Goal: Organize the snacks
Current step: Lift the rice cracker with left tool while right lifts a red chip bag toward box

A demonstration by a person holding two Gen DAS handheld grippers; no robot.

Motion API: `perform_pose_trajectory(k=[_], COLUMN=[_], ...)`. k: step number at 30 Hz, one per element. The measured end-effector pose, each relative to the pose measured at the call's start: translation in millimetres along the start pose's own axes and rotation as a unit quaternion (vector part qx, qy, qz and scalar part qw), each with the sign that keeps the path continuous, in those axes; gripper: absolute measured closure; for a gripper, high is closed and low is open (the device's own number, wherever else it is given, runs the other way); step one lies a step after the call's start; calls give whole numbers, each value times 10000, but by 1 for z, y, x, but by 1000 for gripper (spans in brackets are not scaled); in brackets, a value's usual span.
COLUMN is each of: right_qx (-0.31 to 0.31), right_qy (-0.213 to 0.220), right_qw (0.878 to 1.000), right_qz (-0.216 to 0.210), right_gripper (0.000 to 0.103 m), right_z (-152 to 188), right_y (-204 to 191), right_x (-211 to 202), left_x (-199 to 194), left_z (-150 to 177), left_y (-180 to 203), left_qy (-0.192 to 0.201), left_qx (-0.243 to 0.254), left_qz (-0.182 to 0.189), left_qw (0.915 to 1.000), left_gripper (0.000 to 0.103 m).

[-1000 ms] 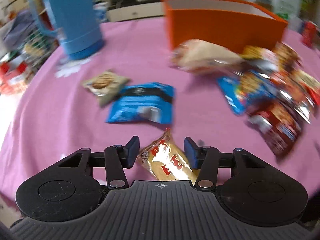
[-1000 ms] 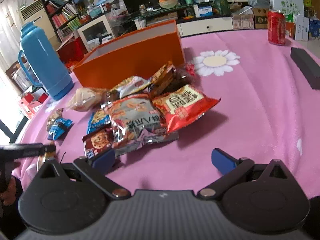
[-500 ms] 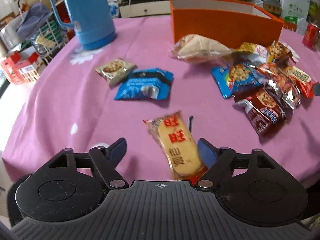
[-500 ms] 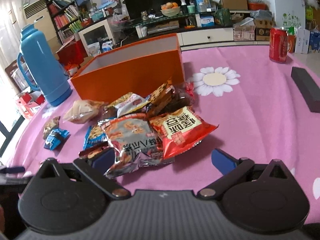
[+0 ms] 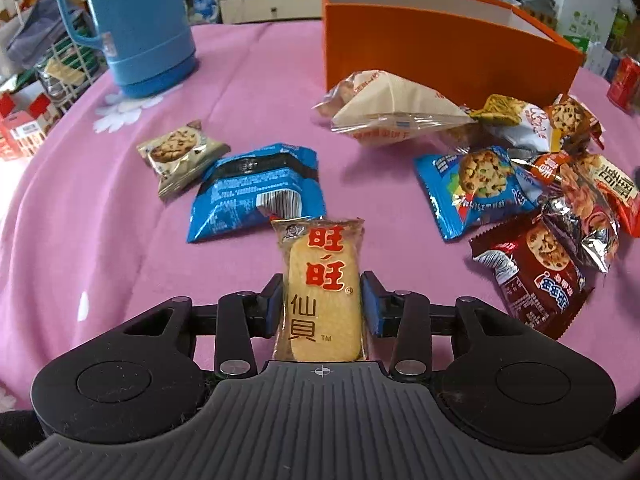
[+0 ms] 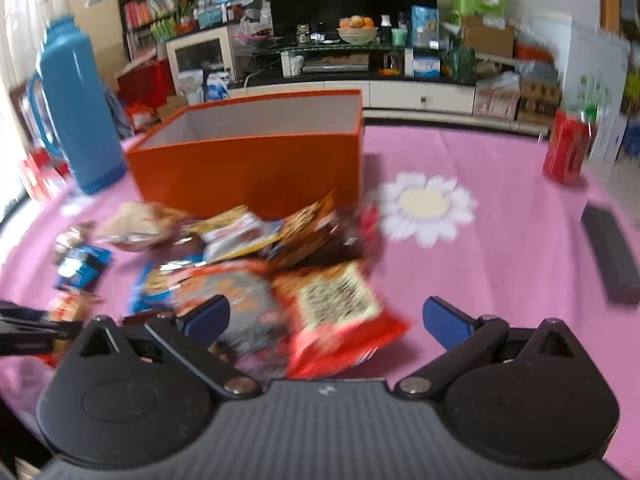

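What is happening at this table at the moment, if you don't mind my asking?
A person with two handheld grippers is sorting snacks. The left gripper has just closed its jaws on a rice cracker packet. The right gripper hangs open over the snack pile. The orange box behind shows no snacks inside from here.

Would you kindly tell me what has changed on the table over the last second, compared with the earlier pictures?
The left claw opened around the rice cracker packet, which lay slanted on the cloth, and has just been closing on it again; its pads now press the packet's sides, and it stands straight between them. The right claw stays open over the snack pile, holding nothing. The orange box, blue flask and loose packets are unmoved.
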State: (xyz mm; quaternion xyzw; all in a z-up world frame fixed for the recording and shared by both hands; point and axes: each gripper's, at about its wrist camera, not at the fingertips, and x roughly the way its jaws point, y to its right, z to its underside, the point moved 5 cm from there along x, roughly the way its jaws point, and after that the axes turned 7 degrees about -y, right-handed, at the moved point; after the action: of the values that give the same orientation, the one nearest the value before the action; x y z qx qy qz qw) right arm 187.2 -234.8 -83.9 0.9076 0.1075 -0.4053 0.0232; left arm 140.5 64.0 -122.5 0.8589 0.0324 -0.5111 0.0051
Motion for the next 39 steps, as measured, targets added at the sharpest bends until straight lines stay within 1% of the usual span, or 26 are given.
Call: perform_pose_trajectory(k=[3,5,7,8,9,11,12,14,15,18,19,20,21,22,23,24,25,27,28,29,31,33,34,35,36,39], right_qx=[-330,-399,-421,-387,-329,-187,-22,126,221,441,447,425,415,478,557,620,623,540,535,542,465,280,295,303,297,404], right_qy=[-198,-403,-509,-538,-540,-660,-682,-668,-689,-747,-750,-751,-772,-780,-730,-660,-600,-572,-608,-639,-694,-650,-629,-587,-555,-596], right_qw=[9990,9983,9978,9978,9979,9974,9974,9977,9973,9955,9951,9949,9947,9947,9951,9954,9956,9958,9958,9958,9959,9963,9965,9965,9968,9966], right_qz=[232,160,14,-59,-109,-202,-242,48,154,377,468,531,533,470,362,321,368,462,435,382,358,480,468,504,500,412], right_gripper=[1,1,5,9,18,31,34,35,35,35,35,29,23,22,19,13,11,11,12,12,11,14,17,33,38,41], right_z=[-12,-16,-17,-16,-15,-9,-6,-3,-2,8,13,18,23,27,29,29,27,25,25,26,27,26,25,24,24,30], right_y=[4,5,4,4,6,11,16,27,33,44,44,44,42,41,41,41,42,39,38,37,33,30,30,31,33,36], right_x=[29,49,63,67,70,77,78,74,72,62,58,55,52,48,44,40,38,40,43,45,51,56,57,55,52,43], left_x=[-1,0,0,0,1,1,2,2,2,1,0,-1,-4,-8,-11,-13,-14,-11,-8,-4,-3,-4,-6,-7,-7,-11], left_z=[0,0,-2,-2,-2,-3,-3,-2,-2,1,2,4,7,10,12,14,15,15,14,13,12,12,11,11,10,15], left_y=[0,1,1,1,1,1,1,-1,-1,-2,-2,-1,-1,-1,0,0,-1,-1,-1,-1,-2,-3,-4,-5,-7,-9], left_qy=[40,45,44,46,53,68,74,85,84,52,25,-2,0,29,53,87,114,59,14,-42,0,80,105,80,50,-3], left_qx=[-7,0,11,18,19,8,-2,-41,-55,-57,-45,-38,-32,-18,-2,7,8,-32,-80,-128,-207,-218,-203,-203,-242,-356], left_qz=[-22,-22,-13,-6,0,-10,-13,-12,-5,7,2,9,31,39,16,-30,-80,-105,-62,3,17,18,35,83,146,285], left_qw=[10000,10000,10000,10000,10000,10000,10000,10000,10000,10000,10000,10000,10000,10000,10000,10000,9999,9999,9999,9999,9998,9997,9997,9997,9996,9990], left_gripper=[89,87,85,84,83,77,76,72,71,64,58,53,51,46,38,34,33,37,45,48,50,71,94,94,95,95])
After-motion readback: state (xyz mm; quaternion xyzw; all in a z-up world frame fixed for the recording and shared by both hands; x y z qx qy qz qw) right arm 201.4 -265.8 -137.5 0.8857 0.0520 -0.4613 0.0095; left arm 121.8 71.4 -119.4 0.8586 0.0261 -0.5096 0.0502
